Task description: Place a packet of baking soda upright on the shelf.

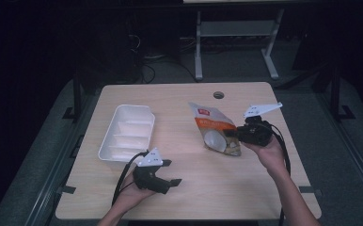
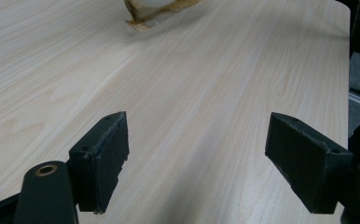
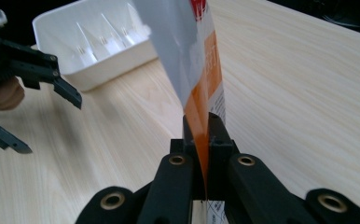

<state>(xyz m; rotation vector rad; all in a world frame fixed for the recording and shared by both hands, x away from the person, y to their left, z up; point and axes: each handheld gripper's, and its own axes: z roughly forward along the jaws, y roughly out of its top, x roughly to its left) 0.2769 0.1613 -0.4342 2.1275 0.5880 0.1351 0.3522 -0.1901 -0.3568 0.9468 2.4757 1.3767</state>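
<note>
An orange and white pouch (image 1: 216, 129) hangs lifted and tilted over the middle right of the wooden table (image 1: 245, 193). My right gripper (image 1: 234, 135) is shut on its right edge. In the right gripper view the jaws (image 3: 204, 135) pinch the orange edge of the pouch (image 3: 192, 60), which rises above them. My left gripper (image 1: 172, 172) is open near the front of the table, left of the pouch and apart from it. Bare wood lies between its jaws (image 2: 197, 163) in the left gripper view, with the pouch's lower end (image 2: 159, 9) farther ahead.
A white divided tray (image 1: 125, 134) lies at the left of the table, just beyond my left hand; it looks empty in the right gripper view (image 3: 99, 42). A round cable hole (image 1: 218, 95) sits near the far edge. Dark floor and desk legs lie beyond.
</note>
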